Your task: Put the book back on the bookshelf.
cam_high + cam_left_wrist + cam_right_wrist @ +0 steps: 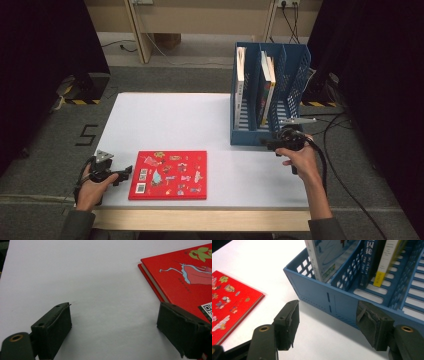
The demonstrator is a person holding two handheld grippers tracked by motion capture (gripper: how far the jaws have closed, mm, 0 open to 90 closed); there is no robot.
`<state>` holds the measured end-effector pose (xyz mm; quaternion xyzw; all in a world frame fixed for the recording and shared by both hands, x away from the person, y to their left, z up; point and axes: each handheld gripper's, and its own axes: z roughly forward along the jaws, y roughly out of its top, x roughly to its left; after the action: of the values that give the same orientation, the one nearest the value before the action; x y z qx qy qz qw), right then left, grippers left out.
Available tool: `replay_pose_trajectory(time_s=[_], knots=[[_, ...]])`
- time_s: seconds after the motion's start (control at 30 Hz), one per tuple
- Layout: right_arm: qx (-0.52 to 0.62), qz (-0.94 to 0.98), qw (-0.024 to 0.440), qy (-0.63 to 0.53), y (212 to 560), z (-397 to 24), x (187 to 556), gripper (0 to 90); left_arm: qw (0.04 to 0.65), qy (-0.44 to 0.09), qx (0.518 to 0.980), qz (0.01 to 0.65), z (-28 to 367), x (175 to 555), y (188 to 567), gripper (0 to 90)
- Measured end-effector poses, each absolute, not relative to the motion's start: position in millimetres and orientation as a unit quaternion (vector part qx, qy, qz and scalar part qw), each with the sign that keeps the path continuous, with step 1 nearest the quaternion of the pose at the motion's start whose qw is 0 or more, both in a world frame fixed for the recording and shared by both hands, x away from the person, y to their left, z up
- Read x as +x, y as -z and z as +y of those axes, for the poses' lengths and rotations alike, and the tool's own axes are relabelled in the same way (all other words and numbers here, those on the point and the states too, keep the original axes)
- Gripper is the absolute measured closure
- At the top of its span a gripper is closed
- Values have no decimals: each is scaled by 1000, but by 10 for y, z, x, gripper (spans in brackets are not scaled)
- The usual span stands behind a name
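On the near-left corner of the white table (165,115), my left gripper (121,174) sits low with its jaws spread wide, nothing between them, just bare tabletop. Its right jaw is just beside the red book (168,175), at the book's left edge; can't tell if it touches. Book lies flat, cover up, near the table's near edge, left of centre.

My right gripper (272,144) is at the near face of the blue file rack (245,137) on the right side. Jaws apart, holding nothing; in the right gripper view (328,320) the rack's low near wall (317,293) shows in the gap, pads not pressing it. Rack holds upright books: a white one (240,85) in the left slot, two more (267,87) in the next.

Open room: wide bare table between book and rack, and across the far left. Rack's right side is close to the table's right edge, so little room there. Left hand (92,192) hangs over the table's near-left corner.
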<state>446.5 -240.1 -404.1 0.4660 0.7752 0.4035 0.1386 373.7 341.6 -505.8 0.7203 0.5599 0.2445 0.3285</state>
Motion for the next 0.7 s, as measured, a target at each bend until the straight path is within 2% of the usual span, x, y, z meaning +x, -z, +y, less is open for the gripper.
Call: replay_pose_trajectory(time_s=[0.17,0.3,0.7], knots=[[468,775,113,-410,4130,-2374,4422,347,329,-244,720,560,3417,3737,5058,111],[466,779,125,-400,4141,-2358,4371,336,329,-244,720,560,3417,3737,5058,111],[462,791,103,-387,4310,-2242,4292,306,329,-244,720,560,3416,3737,5059,111]])
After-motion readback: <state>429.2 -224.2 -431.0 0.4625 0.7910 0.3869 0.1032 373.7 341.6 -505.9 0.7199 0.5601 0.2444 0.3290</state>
